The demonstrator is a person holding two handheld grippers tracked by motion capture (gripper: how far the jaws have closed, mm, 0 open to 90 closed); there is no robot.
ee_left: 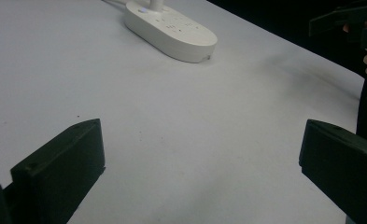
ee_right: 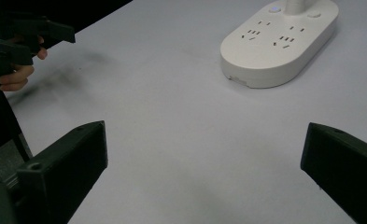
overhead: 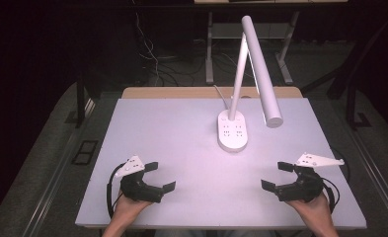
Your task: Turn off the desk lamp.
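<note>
White lamp base (overhead: 232, 131), dotted with sockets, stands at the table's (overhead: 172, 133) far middle; the left gripper (overhead: 161, 176) hovers near the front-left edge, jaws spread wide, holding nothing; the right gripper (overhead: 277, 175), front-right, gapes equally empty, well apart from it.

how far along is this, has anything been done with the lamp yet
Nothing looks done yet. The white desk lamp with the oval socket base stands untouched mid-table, its tube head angled down. The left claw and right claw are open and empty near the table's front edge, short of the lamp. Reaching and handling it are left.
</note>
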